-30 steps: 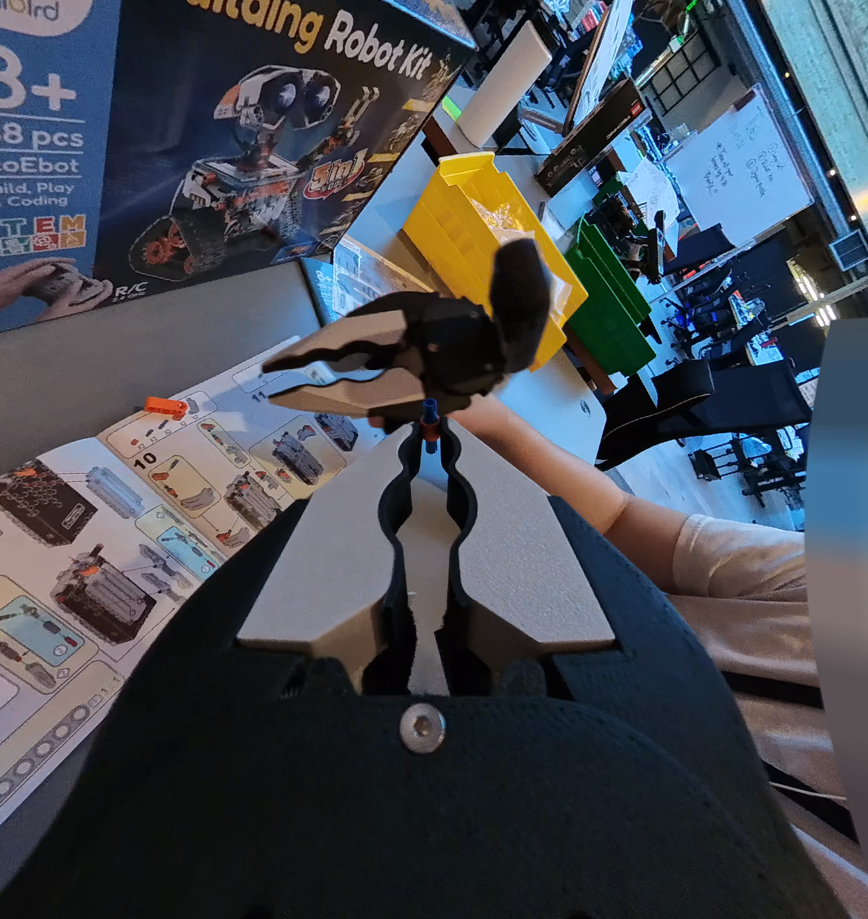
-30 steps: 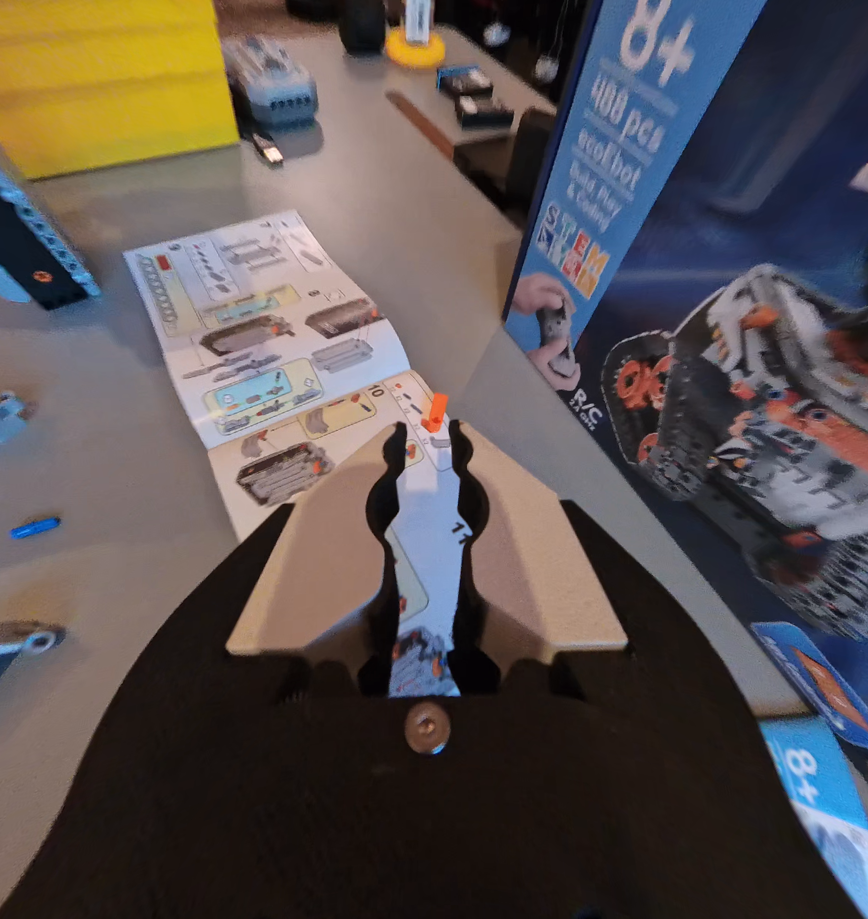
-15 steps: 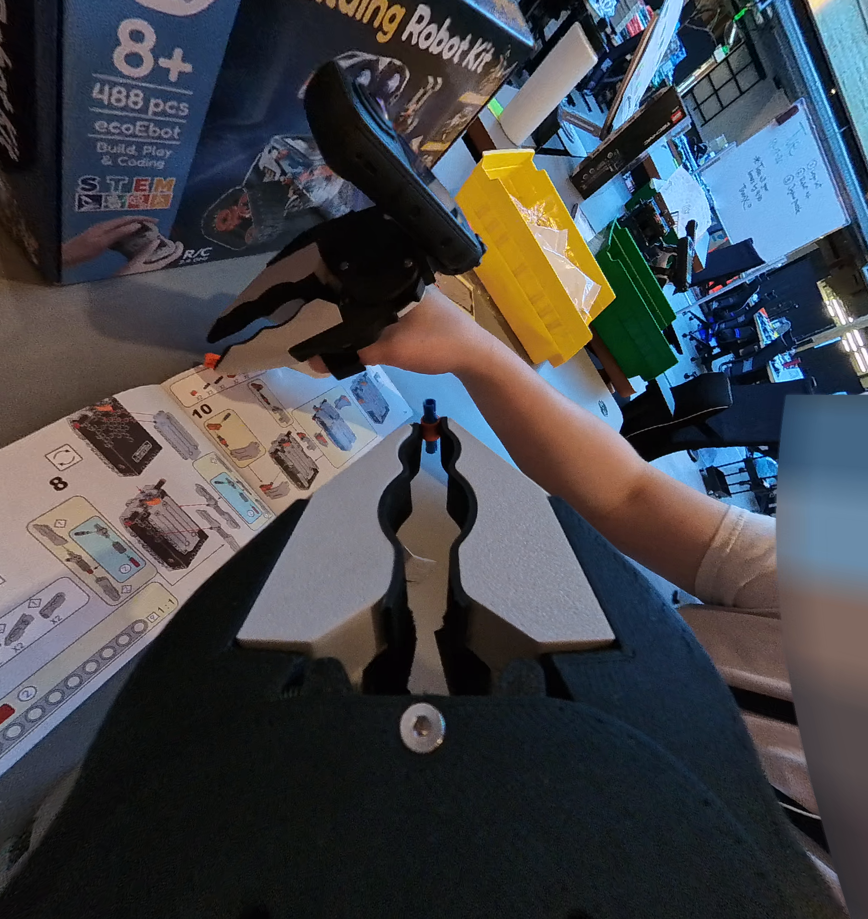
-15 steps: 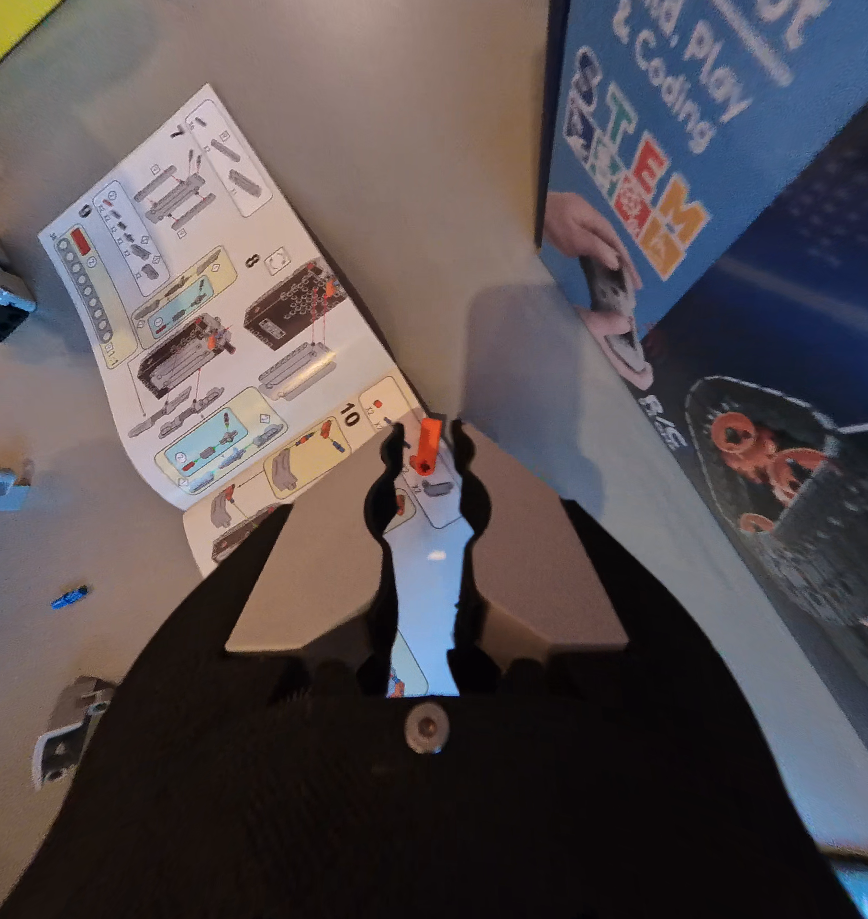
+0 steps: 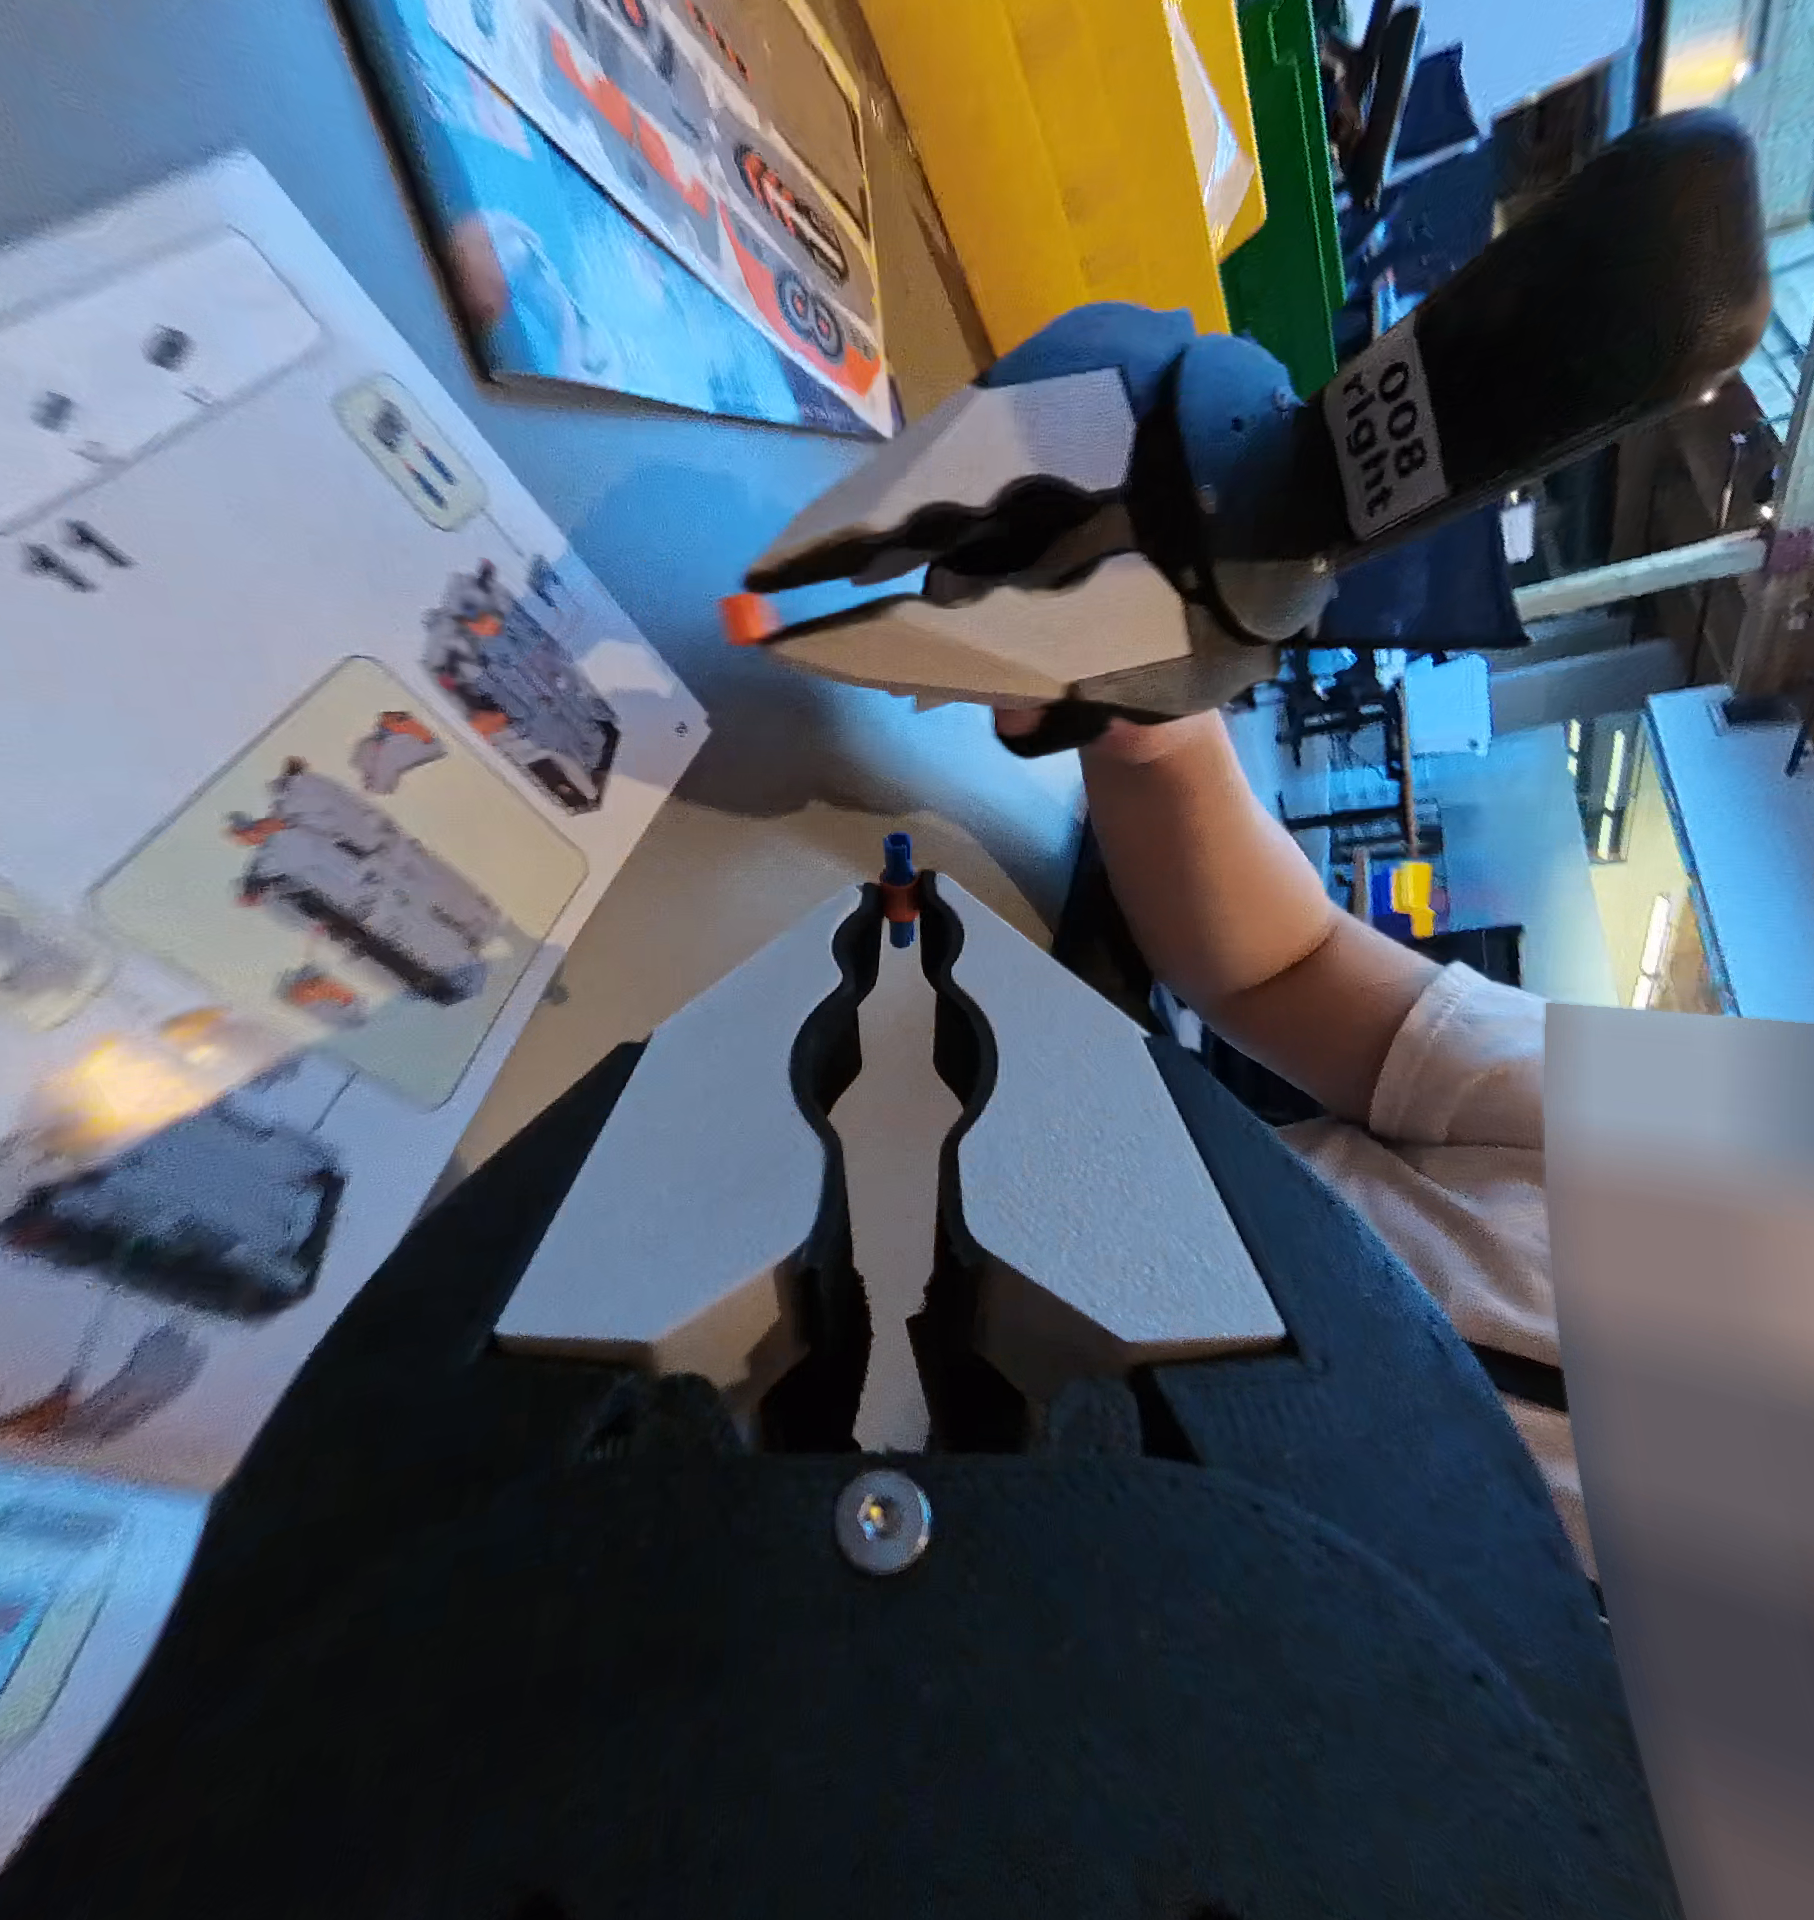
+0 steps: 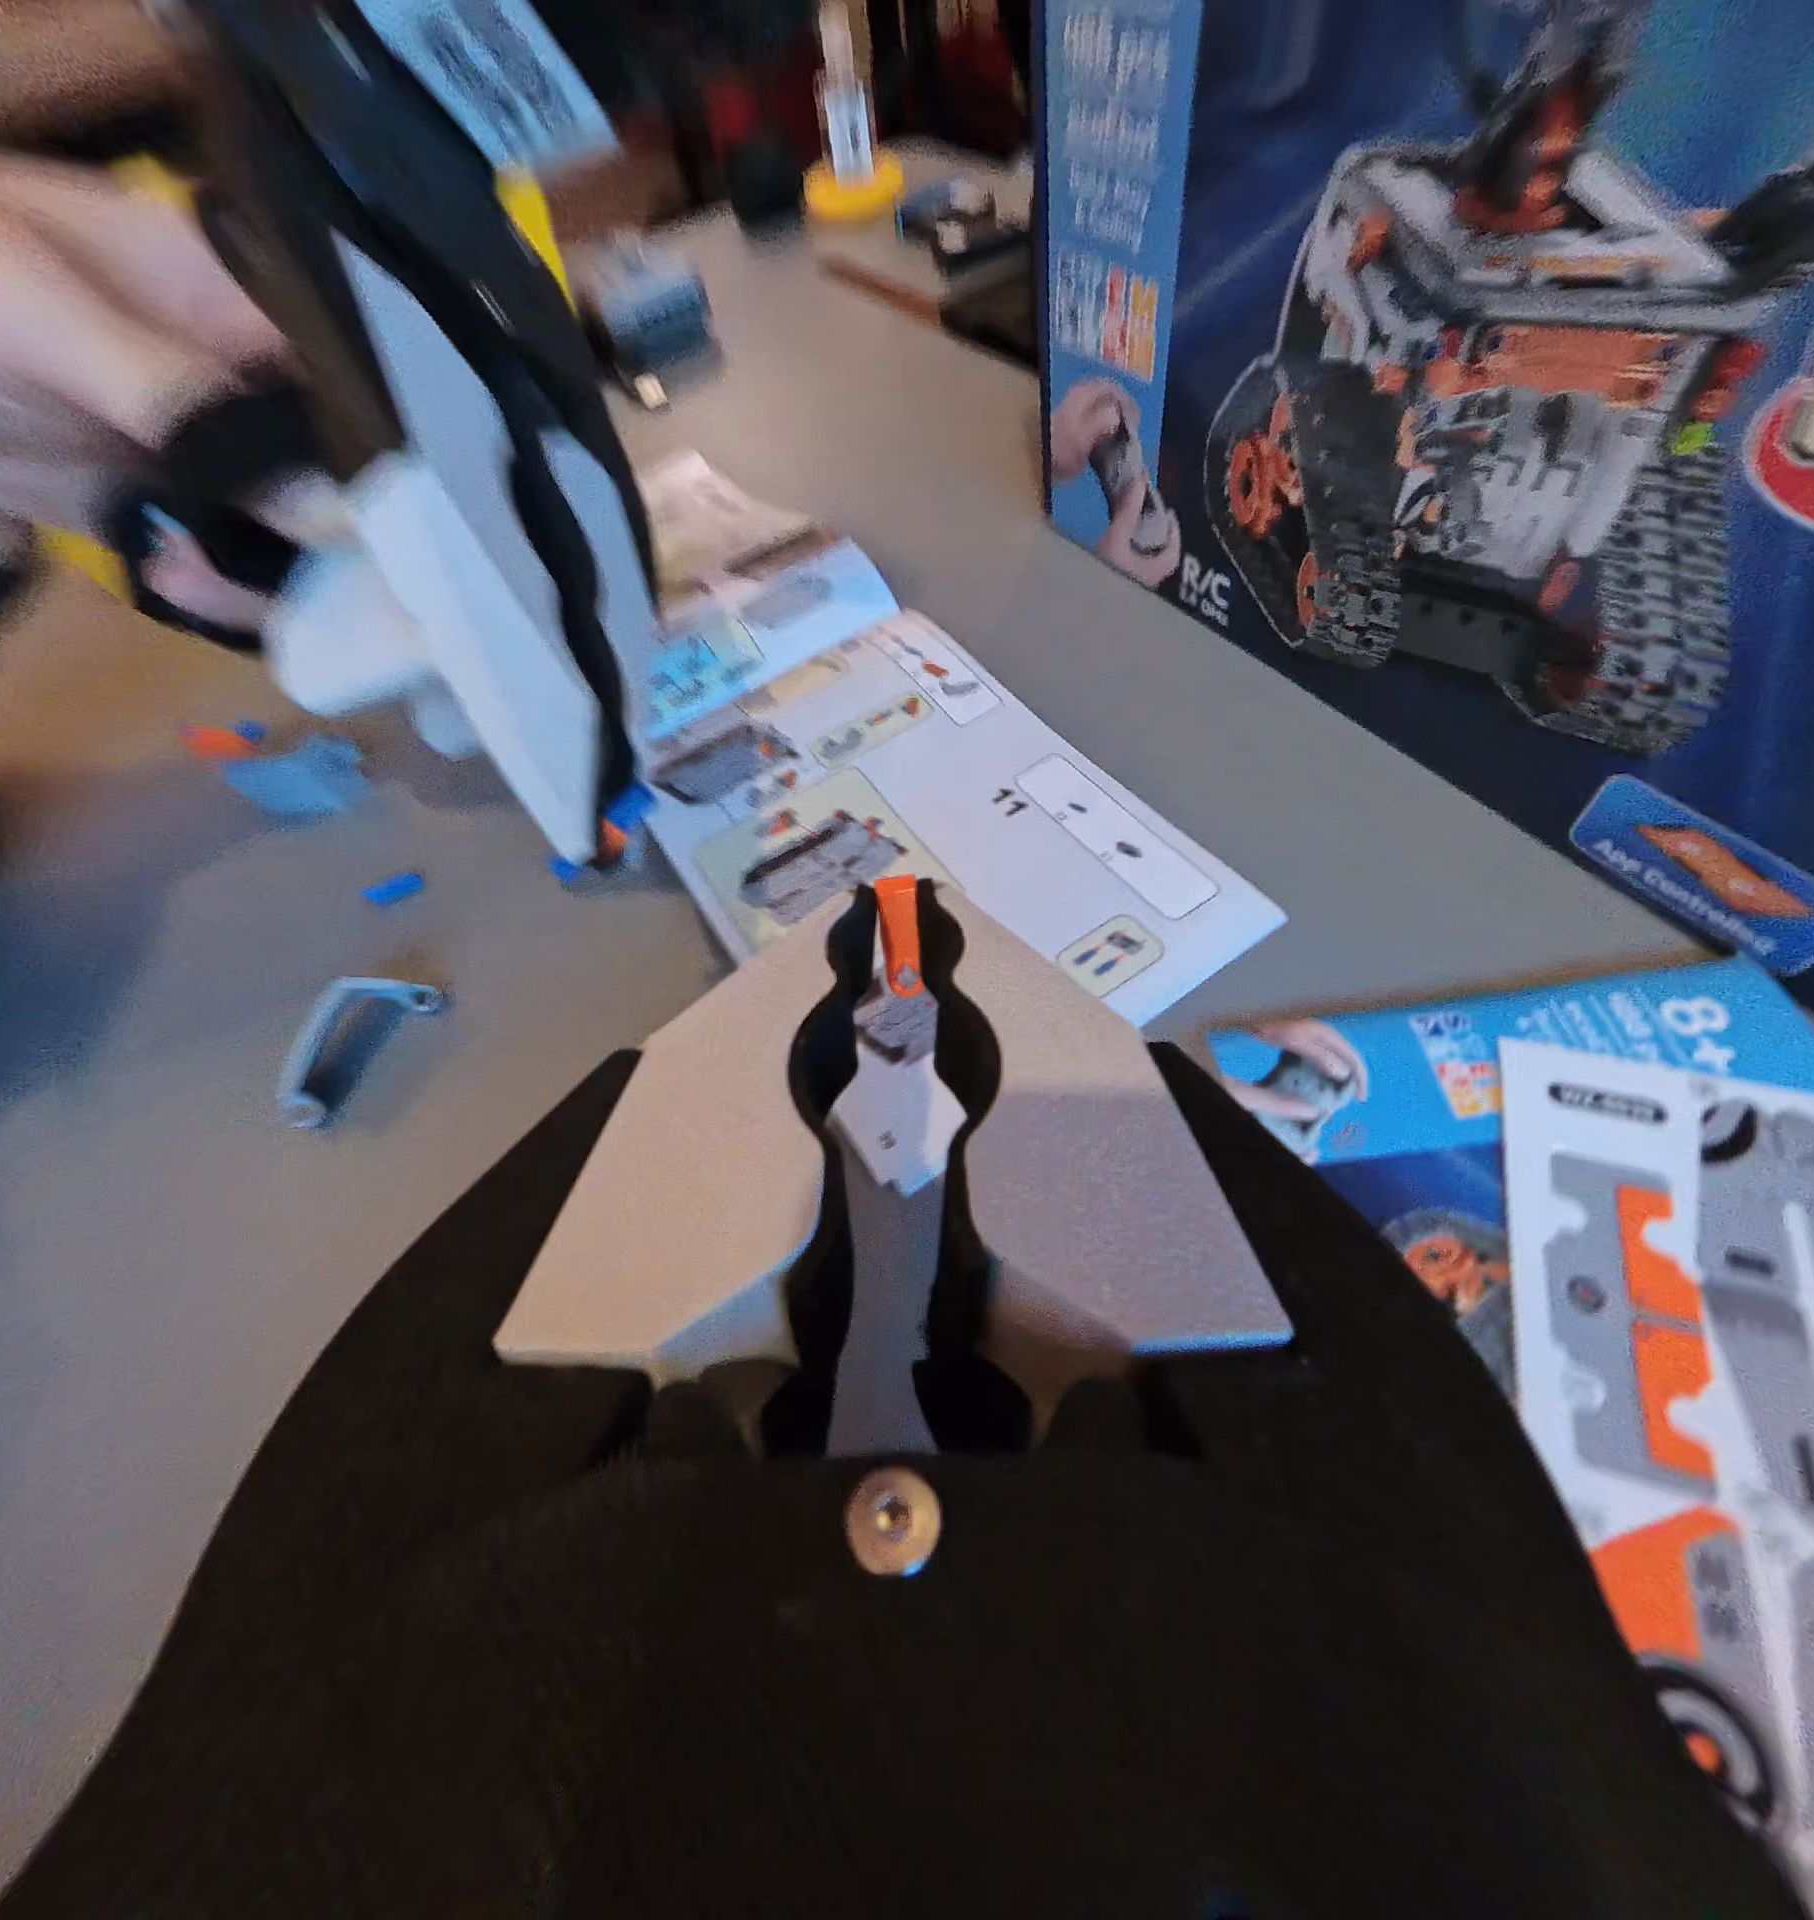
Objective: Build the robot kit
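Observation:
My left gripper (image 5: 898, 902) is shut on a small blue pin with an orange collar (image 5: 897, 881), held at its tips above the table. My right gripper (image 6: 898, 914) is shut on a small orange connector piece (image 6: 900, 930). In the left wrist view the right gripper (image 5: 763, 613) sits above and ahead, the orange piece (image 5: 749, 619) sticking out of its tip. In the right wrist view the left gripper (image 6: 596, 831) comes in blurred from the upper left, its blue pin (image 6: 628, 802) close to the instruction booklet (image 6: 944, 790).
A grey table (image 6: 155, 1195) holds the open booklet, a tall blue kit box (image 6: 1454, 395), a flat blue leaflet and sticker sheet (image 6: 1651, 1299), loose blue pins (image 6: 394, 886) and a grey bracket (image 6: 347, 1044). Yellow (image 5: 1069, 156) and green bins stand beyond. A person's forearm (image 5: 1204, 862) reaches in. The gap from one gripper's tips to the other's is roughly 6 cm.
The right gripper closed on the orange piece that lay on the booklet and lifted it off the page. Both grippers swung toward each other; the left still holds its blue pin.

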